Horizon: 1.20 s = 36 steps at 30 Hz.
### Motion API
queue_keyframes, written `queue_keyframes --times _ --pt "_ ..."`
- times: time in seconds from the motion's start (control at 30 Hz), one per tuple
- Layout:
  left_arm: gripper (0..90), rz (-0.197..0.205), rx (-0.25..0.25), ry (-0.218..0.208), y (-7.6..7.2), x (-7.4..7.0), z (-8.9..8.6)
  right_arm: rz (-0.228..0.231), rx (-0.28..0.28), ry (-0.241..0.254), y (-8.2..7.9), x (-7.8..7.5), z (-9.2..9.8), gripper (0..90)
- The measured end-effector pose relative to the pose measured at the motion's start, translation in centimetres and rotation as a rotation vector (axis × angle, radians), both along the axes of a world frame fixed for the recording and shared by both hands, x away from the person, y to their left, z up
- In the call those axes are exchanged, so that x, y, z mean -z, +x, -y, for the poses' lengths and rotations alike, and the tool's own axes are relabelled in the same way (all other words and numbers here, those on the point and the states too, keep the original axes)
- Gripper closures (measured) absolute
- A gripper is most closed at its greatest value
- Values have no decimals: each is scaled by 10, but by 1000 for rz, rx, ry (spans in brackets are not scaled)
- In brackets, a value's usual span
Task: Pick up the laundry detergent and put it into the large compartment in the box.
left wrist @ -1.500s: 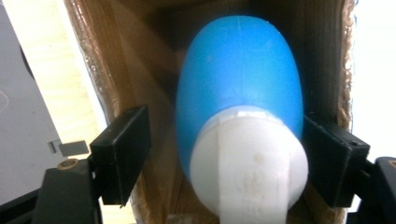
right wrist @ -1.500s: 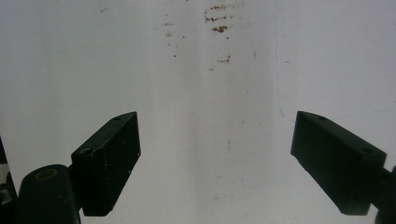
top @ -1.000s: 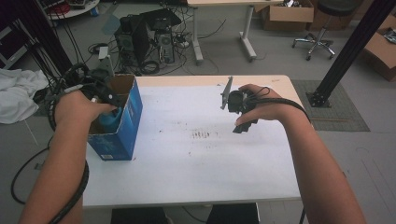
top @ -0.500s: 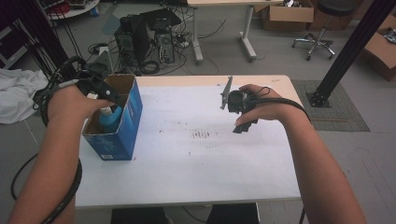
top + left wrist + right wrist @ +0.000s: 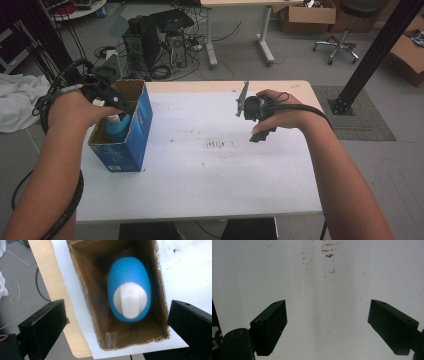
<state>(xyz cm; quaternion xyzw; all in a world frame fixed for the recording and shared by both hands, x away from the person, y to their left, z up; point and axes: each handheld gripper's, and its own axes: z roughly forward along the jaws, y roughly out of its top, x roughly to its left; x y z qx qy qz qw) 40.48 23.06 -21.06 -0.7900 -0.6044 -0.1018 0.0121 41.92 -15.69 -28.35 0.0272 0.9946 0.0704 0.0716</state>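
An open blue cardboard box (image 5: pixel 136 131) stands at the table's left edge. Inside it stands a blue bottle (image 5: pixel 118 126) with a white cap. My left gripper (image 5: pixel 113 98) hovers over the box's far left rim, open and apart from the bottle. In the left gripper view I look straight down into the box (image 5: pixel 91 292) at the bottle (image 5: pixel 128 277) and its cap (image 5: pixel 130 302); the left gripper (image 5: pixel 118 311) has its jaws spread wide outside the box walls. My right gripper (image 5: pixel 260 126) rests low over the table at the right. It (image 5: pixel 329 315) is open over bare white tabletop.
The white table (image 5: pixel 210 185) has small brown stains (image 5: pixel 215 144) at its middle. On the floor behind it are computer towers (image 5: pixel 155 37) and cables. A white cloth (image 5: pixel 17 102) lies left, and a black post (image 5: pixel 372 55) stands right.
My left hand has lifted out of the box and drawn back to the left, leaving the blue bottle standing inside. The right gripper has not moved.
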Motion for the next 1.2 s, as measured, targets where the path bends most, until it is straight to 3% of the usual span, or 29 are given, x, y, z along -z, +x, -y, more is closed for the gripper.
queue_keyframes --times 0.27,0.63,0.8,0.9,1.07,1.2 --pt "1 10 68 2 -5 -15 11 -3 -2 -4 -1 -2 1 158" --pt "1 26 256 -34 -11 -36 47 -5 1 -11 -1 -5 4 159" --pt "1 42 401 -46 -16 -45 70 -9 0 -17 -1 -5 4 158" --pt "1 45 483 -5 -21 -51 86 -10 -1 -28 -1 -5 4 159" --pt "1 79 688 5 -33 -65 116 -9 -7 -35 -3 -7 4 159" --pt "1 75 807 15 -42 -64 136 -6 -12 -33 -4 -10 5 159"
